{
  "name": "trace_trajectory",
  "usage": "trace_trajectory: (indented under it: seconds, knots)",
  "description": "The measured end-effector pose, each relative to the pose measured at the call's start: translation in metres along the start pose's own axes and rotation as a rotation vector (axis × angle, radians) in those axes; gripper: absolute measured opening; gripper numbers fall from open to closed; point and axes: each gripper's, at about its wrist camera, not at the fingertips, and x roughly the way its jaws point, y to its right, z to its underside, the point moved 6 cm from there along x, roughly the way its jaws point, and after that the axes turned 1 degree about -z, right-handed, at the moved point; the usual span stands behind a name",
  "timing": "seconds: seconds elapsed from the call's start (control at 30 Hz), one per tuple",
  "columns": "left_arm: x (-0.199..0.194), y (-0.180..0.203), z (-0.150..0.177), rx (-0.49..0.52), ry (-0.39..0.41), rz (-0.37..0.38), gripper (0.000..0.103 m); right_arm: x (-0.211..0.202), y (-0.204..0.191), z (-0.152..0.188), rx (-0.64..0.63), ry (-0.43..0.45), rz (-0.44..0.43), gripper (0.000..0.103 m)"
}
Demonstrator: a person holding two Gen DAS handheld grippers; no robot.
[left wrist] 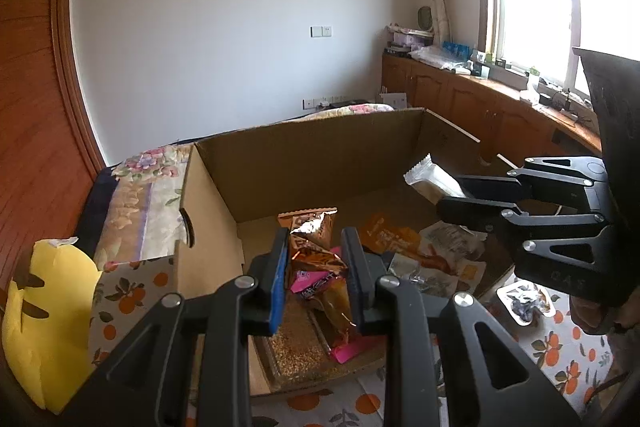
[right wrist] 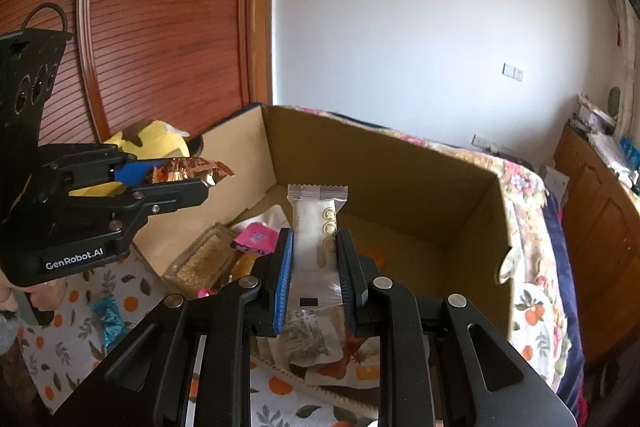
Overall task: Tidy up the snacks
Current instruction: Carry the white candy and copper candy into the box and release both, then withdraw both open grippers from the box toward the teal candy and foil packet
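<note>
A large cardboard box [left wrist: 320, 155] sits open on a bed spread with an orange-fruit printed cloth [left wrist: 132, 299], its near side folded down toward the cloth's front edge. Most of the box floor is bare along the far wall; the snacks already in it lie heaped at the near side: a pack of brown grains [right wrist: 200, 261], a pink packet [right wrist: 256, 241], an orange packet [left wrist: 390, 237] and some pale printed sachets [left wrist: 452, 243].

The left gripper [left wrist: 316, 267] is clenched on a copper foil packet [left wrist: 314, 239], held above the near left part of the box. The right gripper [right wrist: 314, 279] is clenched on a long white bar wrapper [right wrist: 316, 227], which stands upright between the jaws over the box's near right part.

Outside the box, a clear tray of dark pieces [left wrist: 524, 301] lies on the cloth near the front right corner, and a teal packet [right wrist: 106, 321] lies by the front left. A yellow plush toy [left wrist: 48, 323] rests at the left edge.

Judged from this, the sorting is well under way but not done: several snacks are boxed, two are in hand and not yet set down, and at least two remain loose on the cloth.
</note>
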Motion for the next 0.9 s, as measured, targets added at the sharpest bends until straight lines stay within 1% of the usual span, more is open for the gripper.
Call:
trace_trajectory:
  seconds: [0.33, 0.4, 0.57, 0.63, 0.7, 0.73, 0.8, 0.87, 0.9]
  knots:
    - [0.014, 0.007, 0.008, 0.007, -0.045, -0.011, 0.025, 0.013, 0.013, 0.011, 0.03, -0.031, -0.015, 0.02]
    - [0.015, 0.003, 0.009, 0.002, -0.048, -0.01, 0.026, 0.01, 0.015, 0.012, 0.025, -0.027, 0.006, 0.02]
    - [0.013, 0.003, 0.01, 0.005, -0.051, -0.018, 0.028, 0.008, 0.017, 0.014, 0.025, -0.034, 0.007, 0.02]
    - [0.013, 0.002, 0.01, 0.003, -0.052, -0.016, 0.03, 0.008, 0.016, 0.014, 0.029, -0.035, 0.004, 0.021]
    - [0.012, 0.002, 0.011, 0.001, -0.054, -0.012, 0.035, 0.009, 0.016, 0.015, 0.039, -0.037, -0.006, 0.022]
    - [0.012, 0.002, 0.011, -0.001, -0.055, -0.01, 0.035, 0.009, 0.017, 0.016, 0.046, -0.039, -0.009, 0.023]
    - [0.01, 0.003, 0.012, -0.003, -0.056, -0.007, 0.038, 0.009, 0.018, 0.015, 0.045, -0.038, -0.011, 0.026]
    - [0.007, 0.004, 0.011, -0.005, -0.052, -0.004, 0.04, 0.009, 0.017, 0.017, 0.041, -0.044, -0.015, 0.034]
    - [0.005, 0.005, 0.01, -0.008, -0.048, -0.005, 0.041, 0.008, 0.017, 0.018, 0.041, -0.043, -0.013, 0.036]
